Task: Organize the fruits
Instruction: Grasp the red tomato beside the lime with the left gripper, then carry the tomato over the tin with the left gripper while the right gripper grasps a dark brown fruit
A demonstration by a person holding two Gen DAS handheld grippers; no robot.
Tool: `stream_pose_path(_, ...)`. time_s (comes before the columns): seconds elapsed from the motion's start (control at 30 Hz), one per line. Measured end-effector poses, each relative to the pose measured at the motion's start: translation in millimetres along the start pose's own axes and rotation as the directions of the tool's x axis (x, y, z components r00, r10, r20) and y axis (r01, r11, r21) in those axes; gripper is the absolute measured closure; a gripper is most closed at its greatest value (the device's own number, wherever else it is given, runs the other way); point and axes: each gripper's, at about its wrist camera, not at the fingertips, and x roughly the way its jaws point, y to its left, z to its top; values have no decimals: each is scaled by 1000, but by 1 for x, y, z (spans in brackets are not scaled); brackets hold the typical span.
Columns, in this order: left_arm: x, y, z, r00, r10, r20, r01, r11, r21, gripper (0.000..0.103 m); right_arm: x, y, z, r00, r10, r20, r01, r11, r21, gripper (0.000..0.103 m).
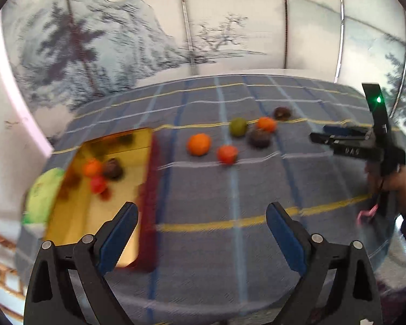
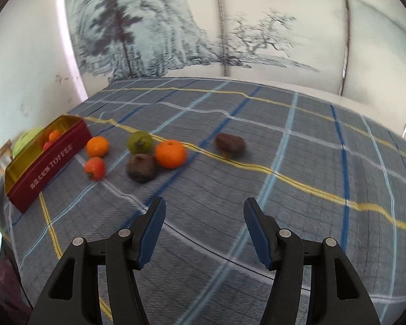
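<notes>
Six small fruits [image 2: 138, 159] lie loose on the checked cloth [image 2: 257, 189] beside the red tin [image 2: 47, 166], both the left gripper [image 1: 201, 222] and right gripper [image 2: 204, 216] are spread and empty, and these round, light fruits probably roll, so grasp across the middle.

Tin [image 2: 51, 168], at nine o'clock in the right wrist view: red side wall reads "TOFFEE" in pale capitals, preceded by smaller characters, not legible.

Bright even daylight, soft shadows, motion blur throughout, strong fisheye bending, dark corner vignette
</notes>
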Motion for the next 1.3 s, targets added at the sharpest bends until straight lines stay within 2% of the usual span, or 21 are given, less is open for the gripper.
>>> stream_pose_path(0.1, 22, -10, 18, 999, -33, -5, 33, 999, -17, 10, -5, -11, -2, 998, 51, 21, -53, 997, 53, 40)
stream_pose_path(0.17, 41, -13, 30, 998, -65, -11, 65, 997, -44, 14, -5, -15, -3, 997, 79, 22, -81, 993, 82, 34)
stream_pose_path(0.23, 62, -11, 40, 996, -87, -31, 84, 993, -79, 30, -6, -22, -4, 993, 112, 26, -115, 987, 117, 33)
stream_pose_path(0.3, 82, -10, 46, 993, -100, -62, 93, 990, -106, 42, -5, -28, -5, 990, 138, 29, -140, 978, 151, 33)
stream_pose_path(0.33, 94, -8, 49, 990, -106, -88, 95, 988, -121, 44, -4, -31, -5, 988, 151, 31, -154, 974, 169, 33)
stream_pose_path(0.5, 128, -7, 54, 982, -126, -137, 102, 980, -170, 47, -4, -35, -6, 979, 197, 45, -202, 960, 196, 33)
stream_pose_path(0.67, 145, -14, 57, 985, -96, -147, 77, 988, -132, 48, -1, -31, -5, 977, 214, 26, -215, 959, 183, 33)
stream_pose_path(0.7, 148, -15, 57, 984, -96, -149, 77, 989, -128, 54, 0, -31, -5, 976, 217, 22, -217, 959, 180, 33)
stream_pose_path(0.77, 157, -17, 56, 981, -110, -162, 91, 988, -124, 74, 1, -30, -4, 976, 219, 16, -218, 960, 176, 33)
stream_pose_path(0.9, 156, -16, 47, 985, -122, -119, 103, 983, -153, 75, 4, -29, -2, 973, 231, 2, -228, 958, 175, 33)
stream_pose_path(0.97, 150, -15, 41, 987, -125, -98, 107, 979, -176, 75, 7, -27, 10, 973, 229, -16, -224, 965, 137, 33)
stream_pose_path(1.07, 137, -12, 39, 990, -124, -71, 108, 974, -198, 75, 16, -24, 37, 990, 140, -28, -139, 990, 26, 33)
stream_pose_path(1.3, 113, -5, 42, 990, -129, -56, 114, 969, -218, 75, 71, -22, 71, 989, 101, -104, -112, 988, -106, 33)
